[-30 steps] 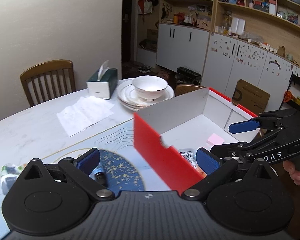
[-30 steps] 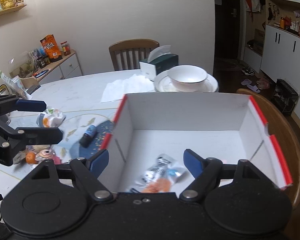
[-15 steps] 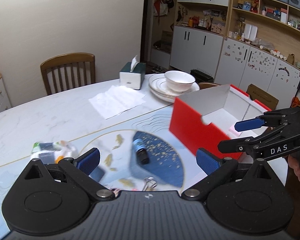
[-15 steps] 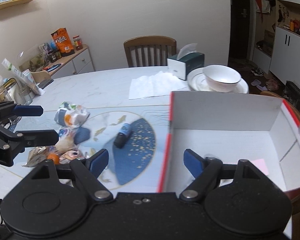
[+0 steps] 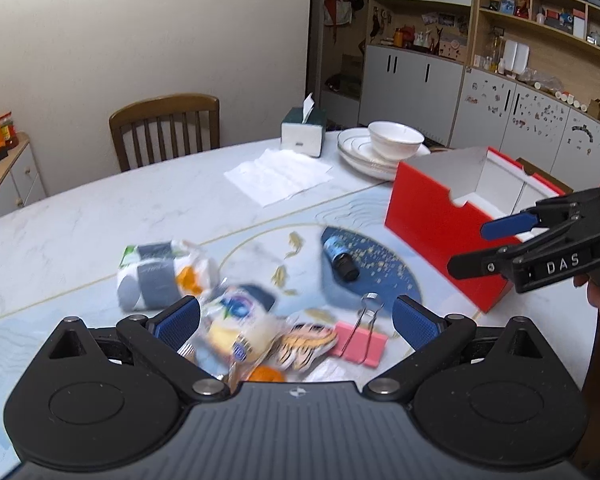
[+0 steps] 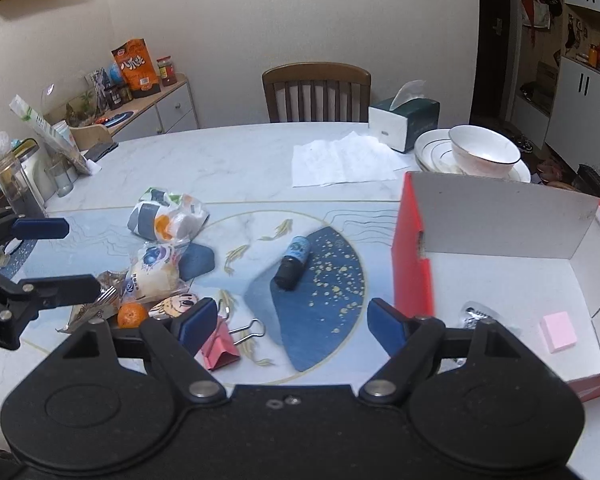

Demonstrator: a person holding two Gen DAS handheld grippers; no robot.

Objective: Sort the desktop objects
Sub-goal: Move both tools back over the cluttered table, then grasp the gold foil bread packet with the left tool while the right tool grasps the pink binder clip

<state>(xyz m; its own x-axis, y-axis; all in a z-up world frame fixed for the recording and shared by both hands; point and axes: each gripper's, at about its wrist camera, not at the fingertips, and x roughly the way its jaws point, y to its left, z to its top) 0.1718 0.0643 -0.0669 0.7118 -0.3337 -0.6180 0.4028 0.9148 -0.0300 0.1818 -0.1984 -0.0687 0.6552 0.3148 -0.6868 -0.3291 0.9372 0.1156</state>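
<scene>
A red box (image 6: 412, 264) with a white inside stands at the table's right; a pink note pad (image 6: 558, 332) and a foil packet (image 6: 476, 312) lie in it. A small blue bottle (image 6: 294, 262) lies on the mat's dark blue patch. To its left sits a pile: snack bags (image 6: 164, 220), an orange (image 6: 131, 314) and a pink binder clip (image 6: 220, 346). My right gripper (image 6: 292, 322) hangs open over the mat, just near of the bottle. My left gripper (image 5: 296, 320) is open above the snack bags (image 5: 236, 320) and the clip (image 5: 358, 342), touching nothing.
At the back of the table are a green tissue box (image 6: 404, 120), a bowl on stacked plates (image 6: 484, 150) and a white paper sheet (image 6: 340, 158). A wooden chair (image 6: 316, 88) stands behind the table. Jars and a cluttered side cabinet (image 6: 140, 100) are at the far left.
Both grippers have swung left, away from the red box and toward the pile. The box now sits at the right of both views. Both stay open.
</scene>
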